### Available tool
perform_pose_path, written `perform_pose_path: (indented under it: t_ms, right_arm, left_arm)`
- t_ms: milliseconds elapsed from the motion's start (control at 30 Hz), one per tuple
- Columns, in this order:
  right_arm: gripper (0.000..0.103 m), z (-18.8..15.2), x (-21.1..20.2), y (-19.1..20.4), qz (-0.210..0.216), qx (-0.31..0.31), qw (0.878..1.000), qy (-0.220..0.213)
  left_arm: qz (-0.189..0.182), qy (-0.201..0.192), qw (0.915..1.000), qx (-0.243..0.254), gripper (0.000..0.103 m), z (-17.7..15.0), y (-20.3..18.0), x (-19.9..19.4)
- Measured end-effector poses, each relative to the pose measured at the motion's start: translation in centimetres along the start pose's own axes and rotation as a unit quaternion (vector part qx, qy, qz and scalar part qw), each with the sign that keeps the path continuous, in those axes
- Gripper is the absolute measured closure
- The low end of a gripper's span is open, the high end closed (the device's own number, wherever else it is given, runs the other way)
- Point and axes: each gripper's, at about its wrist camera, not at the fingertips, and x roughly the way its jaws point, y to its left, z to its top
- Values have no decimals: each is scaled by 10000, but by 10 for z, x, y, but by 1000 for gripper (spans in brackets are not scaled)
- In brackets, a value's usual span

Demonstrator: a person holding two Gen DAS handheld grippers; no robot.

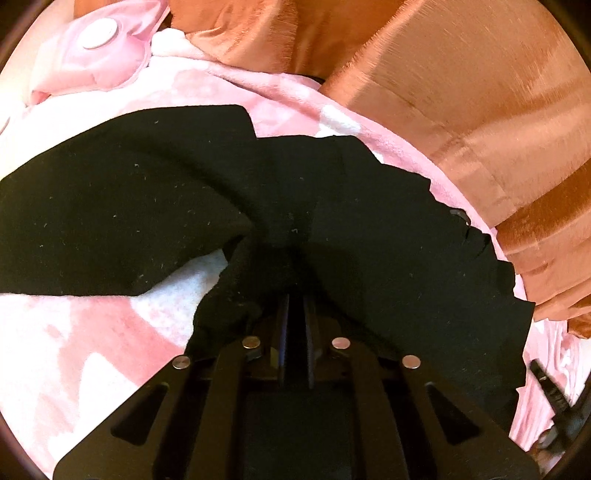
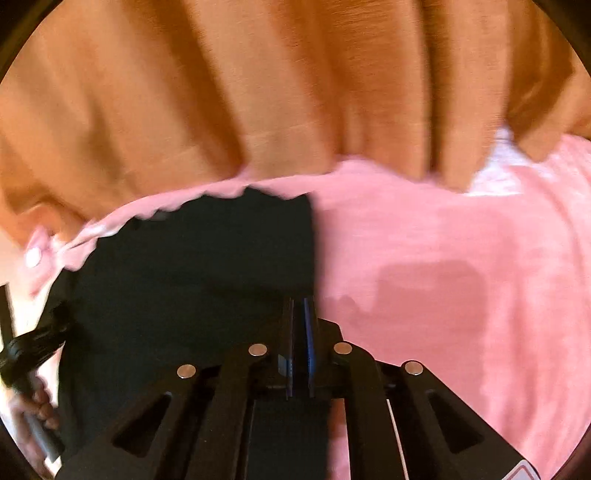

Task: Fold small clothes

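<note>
A black garment (image 1: 147, 199) lies on a pink and white blanket (image 1: 92, 332). My left gripper (image 1: 295, 295) is shut on a bunched fold of the black garment, and the cloth spreads out left and right from the fingers. In the right wrist view the same garment (image 2: 192, 266) lies flat at the left. My right gripper (image 2: 300, 306) is shut with its jaws together, over the garment's right edge. No cloth shows between its fingers.
An orange curtain (image 1: 461, 110) hangs along the blanket's far edge, and it fills the top of the right wrist view (image 2: 258, 92). A pink padded item with a white button (image 1: 101, 35) lies at the far left. The pink blanket (image 2: 461, 277) extends to the right.
</note>
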Motion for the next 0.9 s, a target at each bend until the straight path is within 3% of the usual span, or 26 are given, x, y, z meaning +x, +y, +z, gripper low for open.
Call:
perform_pose_path:
  t_ms: [67, 100, 167, 233, 300, 367, 433, 500, 533, 567, 600, 633, 667, 700, 733, 767, 833, 900]
  right_arm:
    - [101, -9, 29, 7, -456, -334, 9974, 456]
    - [103, -14, 35, 4, -564, -357, 9967, 466]
    - [92, -11, 26, 1, -1023, -320, 9935, 396]
    - [91, -6, 6, 0, -1046, -323, 9940, 38]
    - [91, -3, -9, 3, -855, -270, 9958, -195]
    - [91, -4, -20, 10, -666, -304, 9967, -352]
    - [91, -7, -22, 22, -626, -476, 9961, -406]
    - [90, -11, -23, 38, -561, -638, 9958, -343]
    - [90, -11, -19, 45, -524, -677, 9959, -296]
    - [90, -12, -17, 49, -485, -716, 9960, -242]
    - [90, -14, -16, 55, -455, -758, 9959, -194]
    - [90, -16, -13, 59, -437, -818, 9956, -162]
    - [89, -21, -13, 63, -441, -881, 9950, -150]
    - [87, -22, -11, 67, -447, -936, 9945, -139]
    - [81, -25, -11, 72, -445, -990, 9940, -125]
    - [77, -27, -11, 75, -437, -1024, 9937, -117]
    - [77, -28, -7, 80, -414, -1058, 9935, -119]
    - [76, -30, -8, 82, -384, -1059, 9936, -130]
  left_arm:
    - [-50, 58, 9999, -88, 95, 0, 2, -1]
    - [-119, 120, 9996, -245, 95, 1, 8, -5]
    - [-262, 139, 9979, -567, 95, 4, 22, -15]
    - [-187, -98, 9954, -940, 87, 11, 50, -38]
    - [410, -473, 9884, -1386, 34, 16, 89, -65]
    - [1038, -912, 9663, -2174, 26, 11, 143, -95]
    - [1247, -960, 9410, -2997, 26, 0, 200, -112]
    - [1355, -857, 9151, -3700, 26, -13, 243, -119]
    - [1367, -800, 8975, -4116, 26, -23, 265, -120]
    - [1085, -993, 8892, -4333, 24, -29, 278, -124]
    - [1087, -1095, 8878, -4336, 25, -26, 282, -128]
    - [1092, -1068, 8936, -4222, 27, -21, 283, -127]
    - [1021, -1034, 9022, -4062, 42, -16, 283, -123]
    - [937, -996, 9097, -3922, 65, -11, 284, -119]
    - [869, -938, 9132, -3869, 75, -6, 285, -115]
    - [702, -964, 9143, -3871, 99, -3, 284, -114]
    - [467, -1064, 9218, -3697, 99, 10, 271, -120]
    - [485, -1474, 9386, -3083, 99, 30, 232, -137]
